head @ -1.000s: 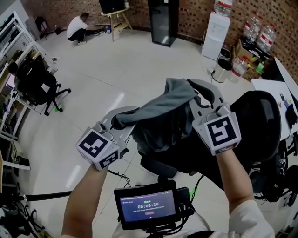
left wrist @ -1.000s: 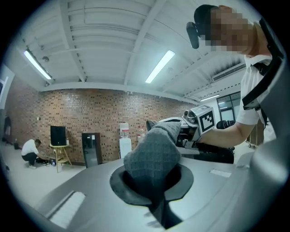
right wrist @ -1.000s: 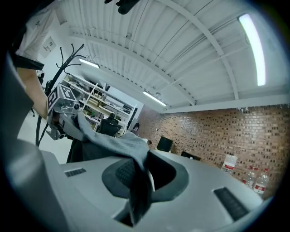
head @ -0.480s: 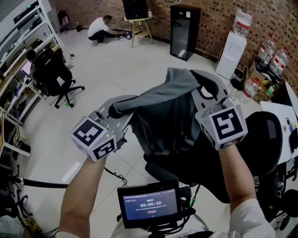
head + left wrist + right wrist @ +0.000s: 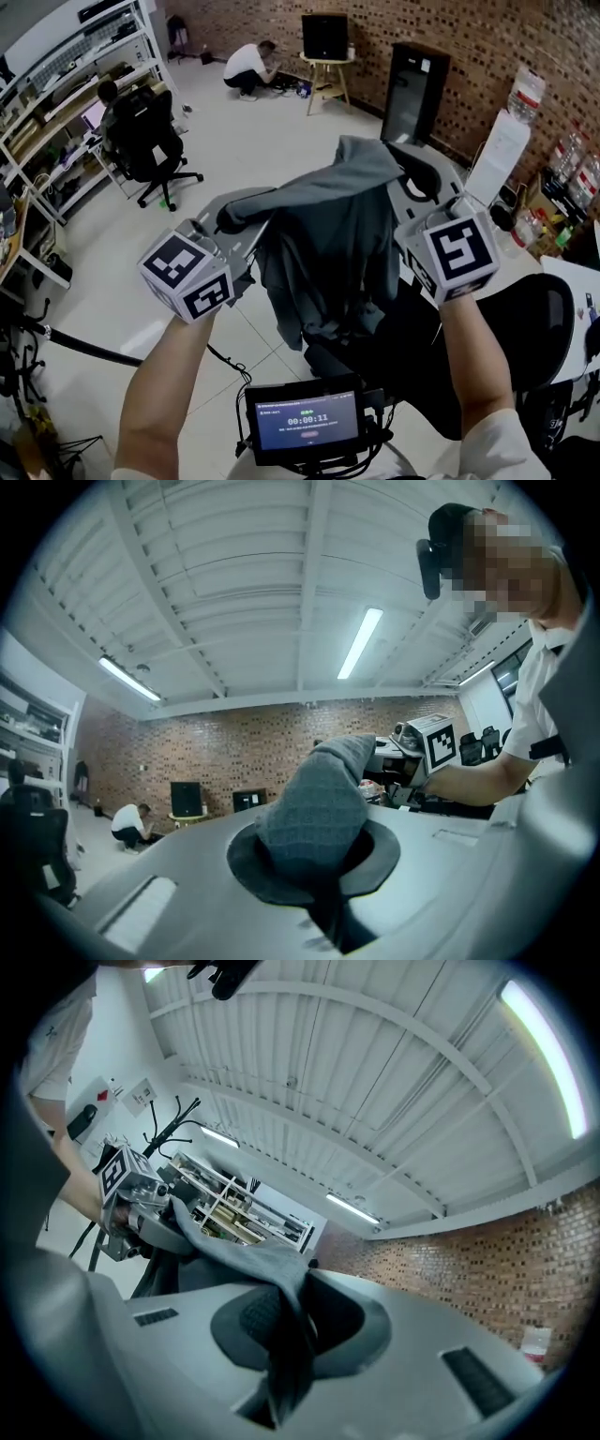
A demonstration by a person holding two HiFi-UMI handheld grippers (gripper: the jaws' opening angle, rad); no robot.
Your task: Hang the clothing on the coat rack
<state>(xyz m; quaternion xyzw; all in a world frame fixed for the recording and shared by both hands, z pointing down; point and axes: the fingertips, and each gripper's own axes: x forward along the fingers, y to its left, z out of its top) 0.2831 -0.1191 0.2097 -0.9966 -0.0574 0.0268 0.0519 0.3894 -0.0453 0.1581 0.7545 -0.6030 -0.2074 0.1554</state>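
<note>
A grey garment hangs stretched between my two grippers, held up in front of me above a black office chair. My left gripper is shut on one bunched end of the cloth, which bulges up out of its jaws. On the right, my other gripper is shut on the other end, a fold pinched between the pads. A dark branched coat rack top shows only in the right gripper view, behind the left gripper.
A small screen unit sits at my chest. One person crouches by a wooden stand; another sits in a black chair by shelves at left. A black cabinet and water dispenser line the brick wall.
Both grippers have risen together with the garment, which now hangs clear above the chair. My view has tilted up, showing more of the far wall.
</note>
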